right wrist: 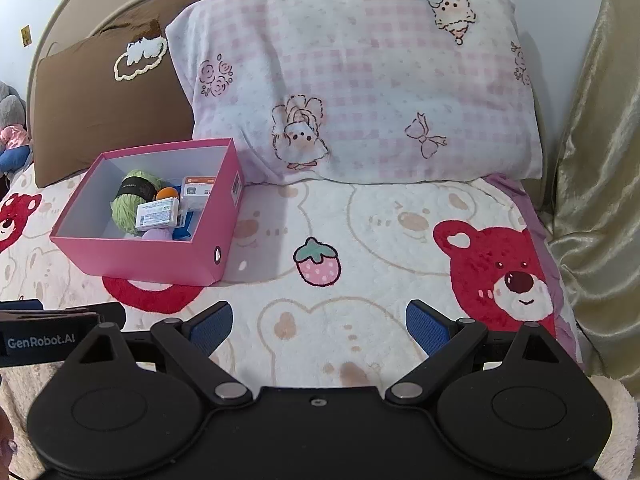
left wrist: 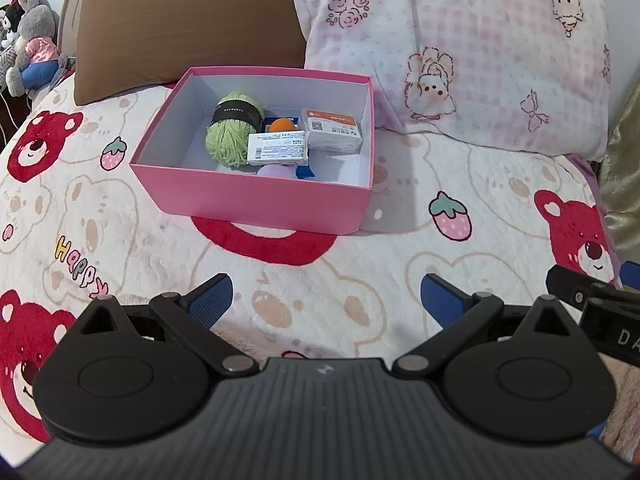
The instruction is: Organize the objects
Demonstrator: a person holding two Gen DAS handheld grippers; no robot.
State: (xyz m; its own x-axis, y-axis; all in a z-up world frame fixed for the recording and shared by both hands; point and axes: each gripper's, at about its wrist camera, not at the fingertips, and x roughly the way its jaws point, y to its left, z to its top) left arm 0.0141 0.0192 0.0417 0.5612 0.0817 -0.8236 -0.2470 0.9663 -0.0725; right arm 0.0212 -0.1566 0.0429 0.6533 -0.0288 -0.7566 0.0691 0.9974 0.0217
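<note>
We find the box (left wrist: 256, 196) on the blanket (left wrist: 360, 280), in front of two pillows (left wrist: 460, 60) standing side by side. Inside it, the yarn ball (left wrist: 230, 128) lies left, two cartons (left wrist: 278, 148) to its right, a small ball (left wrist: 281, 125) between them. Plush toys (left wrist: 32, 40) sit far left.

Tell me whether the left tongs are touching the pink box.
Apart. The left wrist view shows the open left tongs well short of the pink box, with bare blanket between them.
</note>
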